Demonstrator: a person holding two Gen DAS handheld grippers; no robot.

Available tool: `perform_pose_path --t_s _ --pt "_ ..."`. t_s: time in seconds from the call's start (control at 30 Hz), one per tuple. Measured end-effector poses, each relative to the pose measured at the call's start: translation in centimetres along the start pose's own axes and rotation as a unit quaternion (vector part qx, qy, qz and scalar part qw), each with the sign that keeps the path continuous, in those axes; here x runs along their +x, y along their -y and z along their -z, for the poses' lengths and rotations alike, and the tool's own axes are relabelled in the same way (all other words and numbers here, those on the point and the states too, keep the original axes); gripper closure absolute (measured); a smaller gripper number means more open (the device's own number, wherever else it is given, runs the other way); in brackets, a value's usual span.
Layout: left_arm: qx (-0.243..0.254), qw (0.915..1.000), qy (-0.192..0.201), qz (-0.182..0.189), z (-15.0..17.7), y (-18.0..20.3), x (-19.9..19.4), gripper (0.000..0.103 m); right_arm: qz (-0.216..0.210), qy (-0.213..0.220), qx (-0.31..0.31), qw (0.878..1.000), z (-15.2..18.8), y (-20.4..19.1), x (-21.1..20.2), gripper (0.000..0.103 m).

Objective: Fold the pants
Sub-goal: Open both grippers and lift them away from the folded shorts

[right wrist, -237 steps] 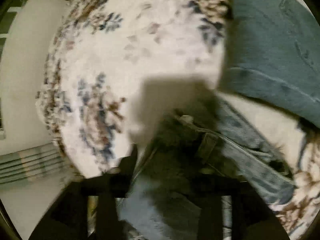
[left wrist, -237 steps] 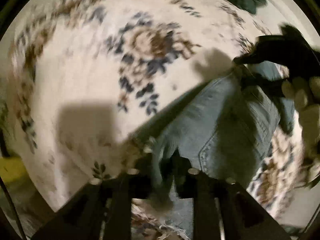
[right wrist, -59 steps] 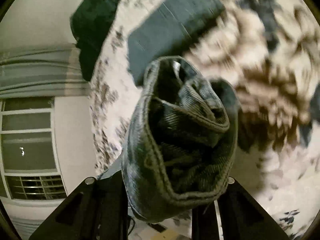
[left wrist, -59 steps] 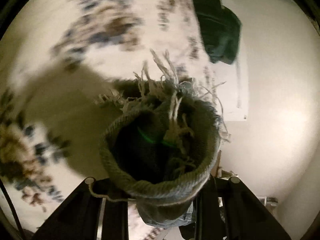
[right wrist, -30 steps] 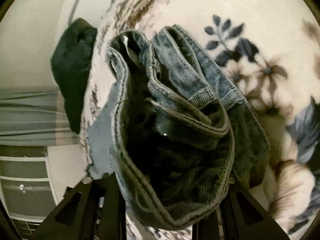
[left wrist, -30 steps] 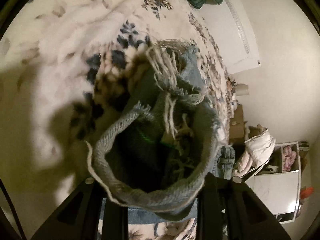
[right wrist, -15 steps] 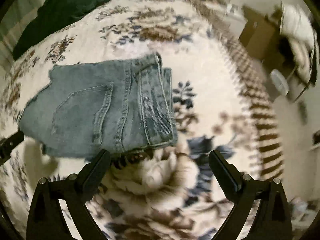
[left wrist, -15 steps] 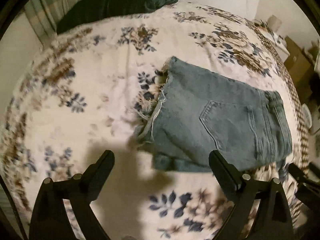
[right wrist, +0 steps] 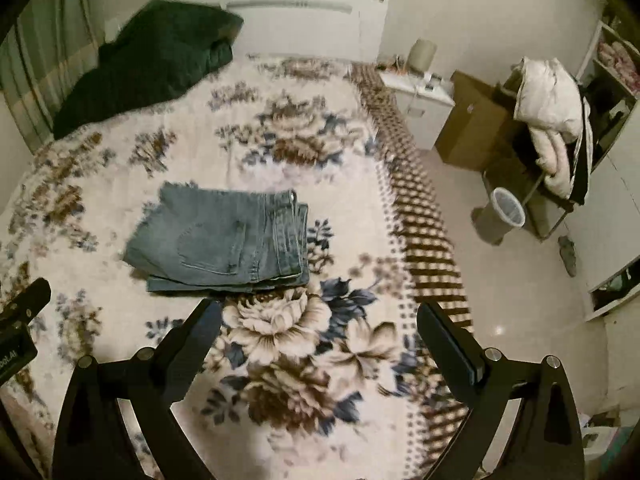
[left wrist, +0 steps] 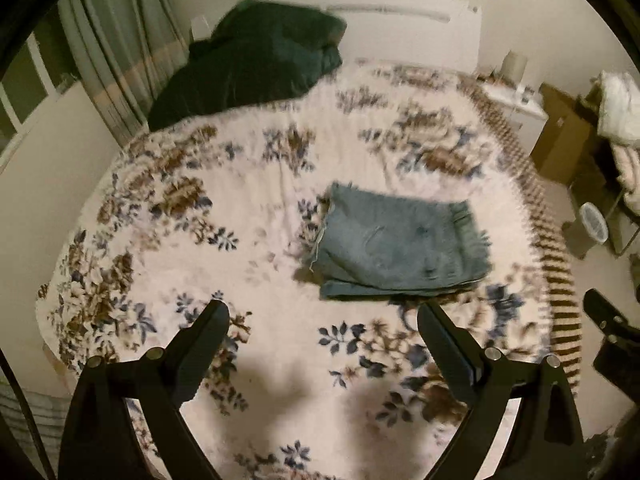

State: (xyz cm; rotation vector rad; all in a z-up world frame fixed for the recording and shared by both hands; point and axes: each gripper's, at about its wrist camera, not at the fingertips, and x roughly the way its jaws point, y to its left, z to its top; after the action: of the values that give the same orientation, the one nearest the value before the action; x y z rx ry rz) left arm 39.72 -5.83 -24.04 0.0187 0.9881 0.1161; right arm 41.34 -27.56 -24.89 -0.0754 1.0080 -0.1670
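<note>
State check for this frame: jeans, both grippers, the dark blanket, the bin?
jeans: folded, lying flat on the bed, released
left gripper: open, empty
right gripper: open, empty
dark green blanket: bunched at the bed's head
waste bin: upright on the floor

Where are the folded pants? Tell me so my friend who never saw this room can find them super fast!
Find the big bed with the flowery blanket that fills most of the room. Near its middle lies a flat, folded stack of faded blue jeans, with a back pocket facing up and a frayed hem at one end. The only other cloth on the bed is a lumpy dark green heap by the headboard.
</note>
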Motion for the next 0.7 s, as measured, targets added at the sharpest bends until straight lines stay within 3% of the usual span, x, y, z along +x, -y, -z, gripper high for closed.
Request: perform_pose_path --t_s 0.3,0.5,0.7 --pt "-0.001 0.9972 0.071 0.021 0.3 -0.9 -17.7 0.007 -0.01 0.06 0.003 0.998 1.7 3.7 -19.7 0.002" --pt "-0.007 0.9946 0.101 0.024 1.5 -2.0 -25.4 0.007 -0.024 0.102 0.007 0.994 3.2 5.2 -30.6 0.002" --pt "-0.002 0.9934 0.112 0.022 3.2 -2.9 -29.0 0.007 -0.038 0.124 -0.003 0.992 5.3 5.6 -37.9 0.002"
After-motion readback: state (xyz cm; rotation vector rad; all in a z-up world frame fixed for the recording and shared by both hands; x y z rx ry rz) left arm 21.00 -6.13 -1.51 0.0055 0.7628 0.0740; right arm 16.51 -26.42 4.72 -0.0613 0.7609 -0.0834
